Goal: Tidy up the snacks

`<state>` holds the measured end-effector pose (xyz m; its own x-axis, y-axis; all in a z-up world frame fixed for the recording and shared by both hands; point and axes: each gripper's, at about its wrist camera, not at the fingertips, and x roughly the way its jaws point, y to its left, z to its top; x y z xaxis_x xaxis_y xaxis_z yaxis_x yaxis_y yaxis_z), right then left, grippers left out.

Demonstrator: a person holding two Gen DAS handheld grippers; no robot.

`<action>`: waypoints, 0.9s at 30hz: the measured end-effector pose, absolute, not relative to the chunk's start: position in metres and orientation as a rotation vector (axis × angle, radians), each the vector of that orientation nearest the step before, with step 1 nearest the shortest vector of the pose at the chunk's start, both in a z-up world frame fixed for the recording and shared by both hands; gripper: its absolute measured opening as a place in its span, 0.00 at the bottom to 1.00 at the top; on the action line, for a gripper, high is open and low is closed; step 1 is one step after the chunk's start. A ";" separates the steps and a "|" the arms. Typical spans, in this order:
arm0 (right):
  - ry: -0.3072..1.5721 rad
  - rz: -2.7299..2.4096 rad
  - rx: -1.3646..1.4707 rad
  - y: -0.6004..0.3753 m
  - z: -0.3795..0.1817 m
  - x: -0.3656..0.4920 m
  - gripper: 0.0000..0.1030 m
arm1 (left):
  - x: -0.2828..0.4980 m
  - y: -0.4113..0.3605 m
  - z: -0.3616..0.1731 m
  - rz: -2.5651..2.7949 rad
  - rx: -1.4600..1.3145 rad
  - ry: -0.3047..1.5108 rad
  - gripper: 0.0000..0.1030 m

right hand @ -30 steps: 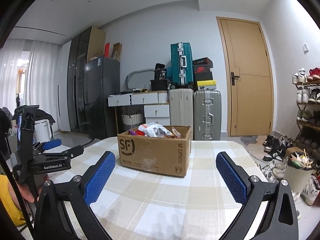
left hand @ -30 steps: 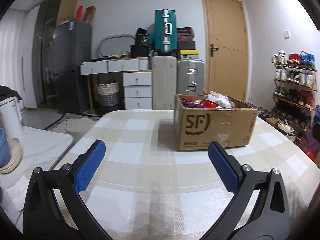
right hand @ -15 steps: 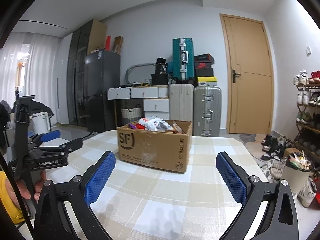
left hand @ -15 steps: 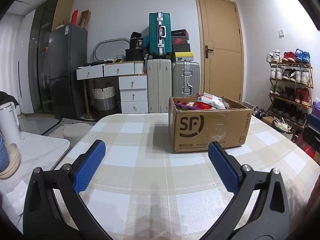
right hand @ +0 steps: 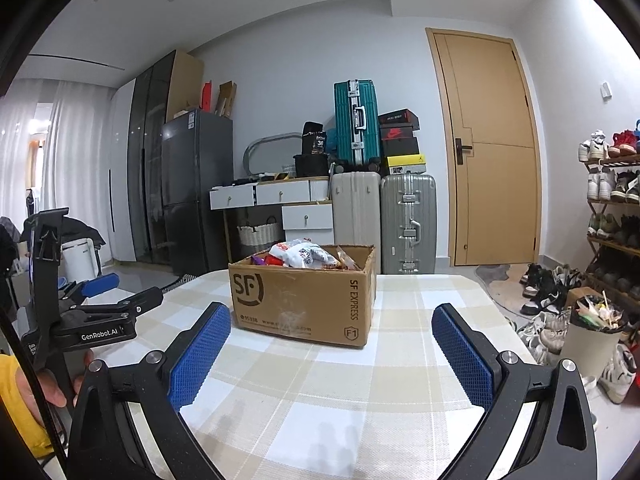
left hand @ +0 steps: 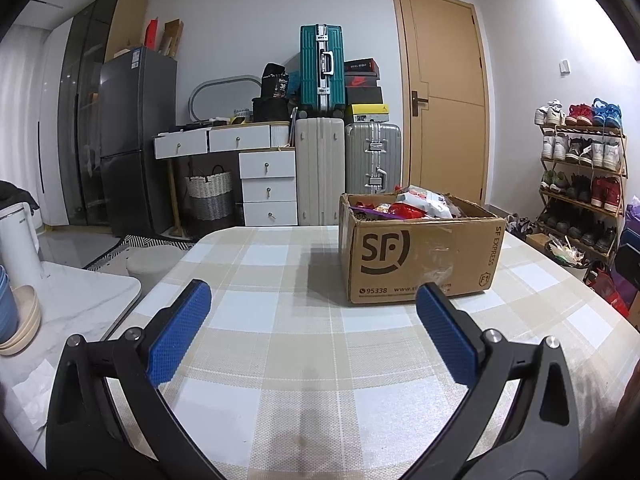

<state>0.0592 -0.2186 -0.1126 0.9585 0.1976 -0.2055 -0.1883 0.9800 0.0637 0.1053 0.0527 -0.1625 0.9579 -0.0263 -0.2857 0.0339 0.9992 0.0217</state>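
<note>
SF carton (left hand: pixel 420 256) of snacks (left hand: pixel 424 204) sits right of centre in left view, centre-left in right view; left gripper (left hand: pixel 312 300) and right gripper (right hand: pixel 332 320) both spread wide, empty; carton ahead; nearer hand unclear.

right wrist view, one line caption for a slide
Open right gripper faces a cardboard box of snacks on the checked table.

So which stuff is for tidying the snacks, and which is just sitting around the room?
For the job:
cardboard box
snack bags in it
left hand-held gripper, open
right hand-held gripper, open

Just lying about:
suitcases
fridge
shoe rack
laundry basket
door
</note>
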 end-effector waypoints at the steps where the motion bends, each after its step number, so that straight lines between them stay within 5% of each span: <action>1: 0.213 0.198 0.044 -0.219 -0.113 0.059 0.99 | 0.108 0.054 -0.164 -0.032 0.026 0.290 1.00; 27: 0.216 0.198 0.049 -0.219 -0.113 0.058 0.99 | 0.105 0.055 -0.165 -0.023 0.026 0.291 0.99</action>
